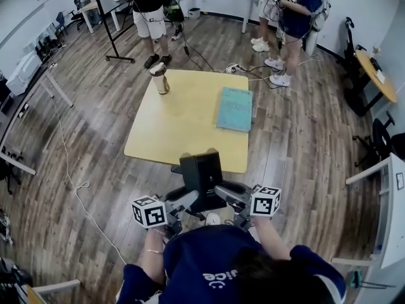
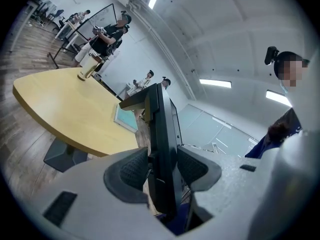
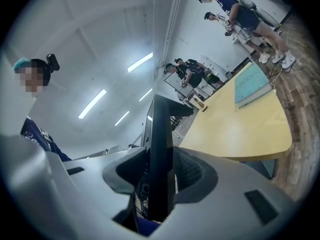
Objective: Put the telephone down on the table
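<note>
A black telephone (image 1: 201, 177) hangs in the air just short of the near edge of the yellow table (image 1: 183, 122), held from both sides. My left gripper (image 1: 183, 201) is shut on its left edge; in the left gripper view the dark pads press on the black telephone (image 2: 162, 149). On the other side my right gripper (image 1: 223, 194) is shut on the right edge, and the right gripper view shows the telephone (image 3: 161, 159) edge-on between the pads. The phone stands nearly upright, its lower part hidden by the jaws.
On the table stand a brown lidded cup (image 1: 159, 78) at the far left and a teal book (image 1: 235, 108) at the right. The table's pedestal base (image 2: 60, 154) is below. People (image 1: 149, 11) stand beyond, with cables (image 1: 69, 170) across the wooden floor.
</note>
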Demonstrator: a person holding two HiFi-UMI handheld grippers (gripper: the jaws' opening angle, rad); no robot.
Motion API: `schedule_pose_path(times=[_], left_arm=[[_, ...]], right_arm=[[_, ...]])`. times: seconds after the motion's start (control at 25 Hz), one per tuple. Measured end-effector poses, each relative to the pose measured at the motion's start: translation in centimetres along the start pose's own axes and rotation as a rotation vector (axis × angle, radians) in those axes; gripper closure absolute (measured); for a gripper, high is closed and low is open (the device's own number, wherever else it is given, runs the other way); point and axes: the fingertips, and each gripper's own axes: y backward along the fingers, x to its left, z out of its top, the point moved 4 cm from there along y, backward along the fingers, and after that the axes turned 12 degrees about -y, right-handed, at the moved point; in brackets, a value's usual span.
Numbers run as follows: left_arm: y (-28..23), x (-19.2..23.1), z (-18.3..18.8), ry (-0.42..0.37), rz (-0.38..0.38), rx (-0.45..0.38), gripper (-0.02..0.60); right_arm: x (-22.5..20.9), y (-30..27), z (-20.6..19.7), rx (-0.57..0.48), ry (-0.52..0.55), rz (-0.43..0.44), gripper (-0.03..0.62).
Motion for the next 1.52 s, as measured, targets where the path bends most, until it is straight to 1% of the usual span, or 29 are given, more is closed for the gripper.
schedule_pose_path(times=[0.28,0.52,0.68,0.84,1.0,1.16,1.28,1.4,1.52], left_arm=[[-3.1,1.9,1.6,0.025,0.023,-0.028,0.399],[-3.9,3.5,2.7,0.041,0.027,-0.027,0.399],[-3.9,5.4,4.0,0.041,0.012,-0.02,0.399],[-4.4,8.3,6.2,0.036,-0.019,-0.006,0.399],[-4.5,11.5,8.7,0.027,-0.062,0.028,0.399],[-4.3,15.2,11.1,0.037,-0.102,0.052,0.399],[-4.3,17.8,12.5,0.037,-0.122,0.073,0.399],[-4.1,20.4,13.6,0.056,-0.135,0.083,0.399],[-4.0,22.6,14.8,0.056,-0.15,0.113,0.399]], right_arm=[[-2.3,-0.5,3.8,0.018,0.0,0.028,0.421],[-3.4,-1.7,5.2,0.019,-0.025,0.031,0.422],[-3.8,-3.4,6.3,0.005,-0.029,0.029,0.424],[-4.5,-5.8,8.2,-0.032,-0.031,0.009,0.425],[-5.0,-8.7,10.0,-0.064,-0.037,-0.01,0.425],[-5.7,-12.1,11.6,-0.103,-0.043,-0.035,0.425],[-6.5,-14.5,12.5,-0.124,-0.055,-0.05,0.426],[-7.2,-16.7,13.2,-0.148,-0.071,-0.073,0.426],[-7.8,-18.8,14.1,-0.151,-0.057,-0.101,0.424]])
